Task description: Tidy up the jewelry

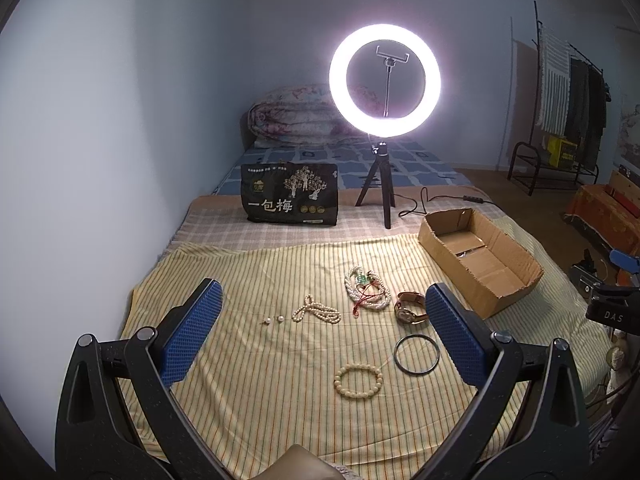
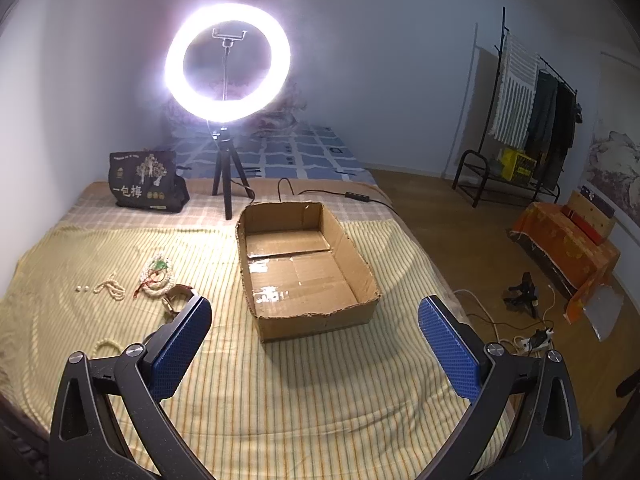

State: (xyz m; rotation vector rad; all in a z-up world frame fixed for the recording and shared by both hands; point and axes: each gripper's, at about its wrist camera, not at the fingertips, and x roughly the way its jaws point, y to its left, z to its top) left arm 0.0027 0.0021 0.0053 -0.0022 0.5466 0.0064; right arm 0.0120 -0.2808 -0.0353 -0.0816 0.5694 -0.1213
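Left gripper: our left gripper (image 1: pixel 324 312) is wide open and holds nothing. It hangs above the striped sheet (image 1: pixel 256 408), over the jewelry.
Right gripper: our right gripper (image 2: pixel 315 322) is wide open too, with nothing in it. It points at the cardboard box (image 2: pixel 320 322).
What could go wrong, tangle: we think the big pearl bunch (image 1: pixel 366 290) could drag its red cord (image 1: pixel 357 309) and snag the watch (image 1: pixel 410 309), because they lie so close together.
What could go wrong, tiny things: the two small pearl earrings (image 1: pixel 273 320) look easy to miss or drop. Our blue pads (image 1: pixel 188 340) are big and the earrings are very little.
What could go wrong, soft bed: the sheet may bunch up if we pinch too low, and things could roll.
How the jewelry looks: a short pearl string (image 1: pixel 316 312) sits beside the earrings. A dark thin bangle (image 1: pixel 417 355) and a cream bead bracelet (image 1: pixel 358 381) lie nearest to us, just apart.
Where it goes: we guess the box is its home. The box sits to the right of the jewelry, and we see no jewelry in it yet.
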